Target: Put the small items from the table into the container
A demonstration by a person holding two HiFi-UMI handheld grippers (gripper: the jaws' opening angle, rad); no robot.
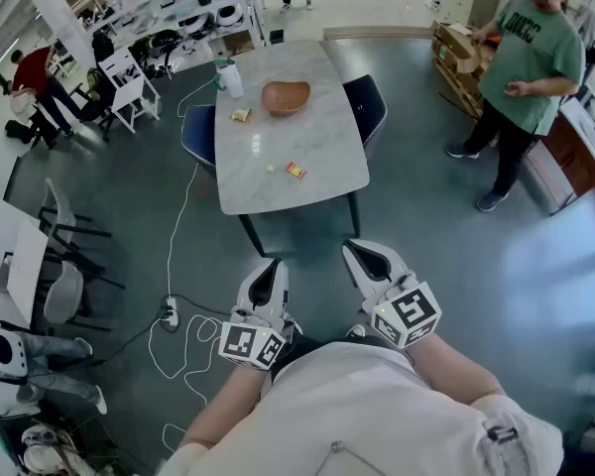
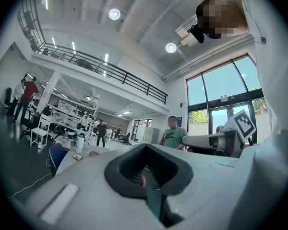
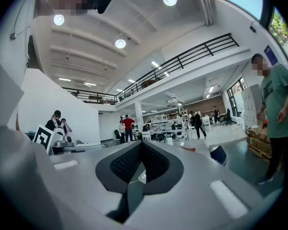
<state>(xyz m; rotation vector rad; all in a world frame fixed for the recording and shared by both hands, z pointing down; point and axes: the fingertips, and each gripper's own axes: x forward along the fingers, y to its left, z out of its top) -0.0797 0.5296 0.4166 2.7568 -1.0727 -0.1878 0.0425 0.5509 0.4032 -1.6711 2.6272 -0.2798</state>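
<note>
Picking has not started; the white left gripper (image 1: 268,269) and white right gripper (image 1: 363,254) have fingers together, empty; next, probably go to the pale grey stone surface (image 1: 322,147) and open over the small red-and-yellow packet (image 1: 296,171).

On the far grey marble table (image 1: 317,157), a tiny pale speck (image 1: 270,168) is too small to name. The print on the red-and-yellow packet (image 1: 296,171) and the yellowish wrapper (image 1: 240,115) is unreadable. The left gripper (image 2: 145,152) and right gripper (image 3: 141,147) hide most of that table in their own views.
</note>
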